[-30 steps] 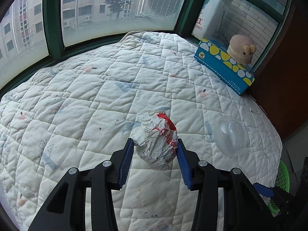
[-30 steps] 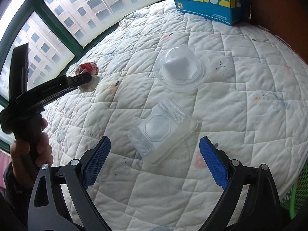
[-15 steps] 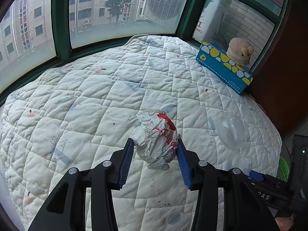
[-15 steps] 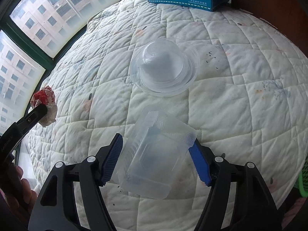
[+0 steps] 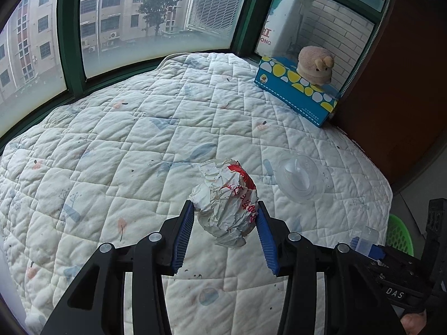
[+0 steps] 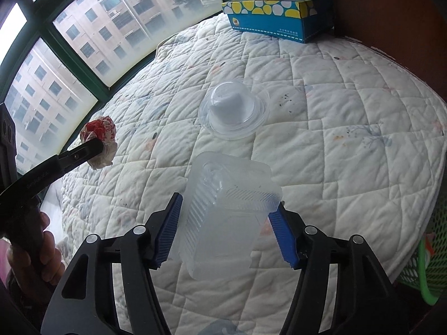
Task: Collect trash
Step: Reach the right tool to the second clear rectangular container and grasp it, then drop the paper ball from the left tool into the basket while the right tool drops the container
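A crumpled white and red paper wrapper (image 5: 223, 187) hangs above the quilted bed (image 5: 111, 139), and my left gripper (image 5: 225, 208) is shut on it. The right wrist view shows the same wrapper (image 6: 99, 136) at the left, held up by the left gripper's fingers (image 6: 83, 150). My right gripper (image 6: 227, 201) is closing on a clear plastic box (image 6: 223, 223). Its blue pads press both sides, and the box is off the quilt. A clear dome lid (image 6: 233, 110) lies on the quilt beyond the box, also in the left wrist view (image 5: 300, 178).
A blue and yellow tissue box (image 5: 296, 95) with a plush toy (image 5: 315, 64) on it stands at the far right corner by the window. A green mesh basket (image 6: 435, 265) sits on the floor off the bed's right edge. A brown wall borders the right side.
The right gripper's jaws went from wide apart to closed on the clear box and lifted it off the quilt. The left gripper rose a little with the wrapper.
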Available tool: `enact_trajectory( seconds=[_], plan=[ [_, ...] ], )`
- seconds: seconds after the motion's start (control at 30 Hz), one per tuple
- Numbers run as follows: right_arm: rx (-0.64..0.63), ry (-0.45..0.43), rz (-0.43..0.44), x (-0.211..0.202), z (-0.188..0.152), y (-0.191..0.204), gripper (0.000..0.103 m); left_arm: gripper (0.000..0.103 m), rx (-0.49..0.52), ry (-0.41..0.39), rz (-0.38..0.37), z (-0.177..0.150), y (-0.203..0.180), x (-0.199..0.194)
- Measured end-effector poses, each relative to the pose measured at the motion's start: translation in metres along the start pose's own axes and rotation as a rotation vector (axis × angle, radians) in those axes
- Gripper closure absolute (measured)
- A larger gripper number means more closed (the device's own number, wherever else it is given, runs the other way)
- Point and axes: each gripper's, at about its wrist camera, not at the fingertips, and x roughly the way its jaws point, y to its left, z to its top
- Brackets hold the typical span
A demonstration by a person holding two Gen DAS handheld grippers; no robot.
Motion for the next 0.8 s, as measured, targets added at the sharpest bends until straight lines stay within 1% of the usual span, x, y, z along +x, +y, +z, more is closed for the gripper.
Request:
enact_trajectory(
  seconds=[0.1,0.2,0.43,0.8],
  plan=[
    [0.010,-0.026,0.018,-0.017,-0.001,-0.010,0.041,0.060,0.023,-0.005,-0.018,-0.004,-0.021,-0.006],
    [0.008,-0.053,0.017,-0.033,-0.005,-0.020,0.041,0.060,0.047,-0.008,-0.038,-0.008,-0.042,-0.011],
    [-0.006,-0.109,-0.039,-0.072,-0.017,-0.059,0.041,0.060,0.110,-0.002,-0.097,-0.023,-0.097,-0.017],
    [0.058,-0.150,-0.156,-0.120,-0.040,-0.146,0.041,0.060,0.200,0.038,-0.207,-0.047,-0.196,-0.007]
  ],
)
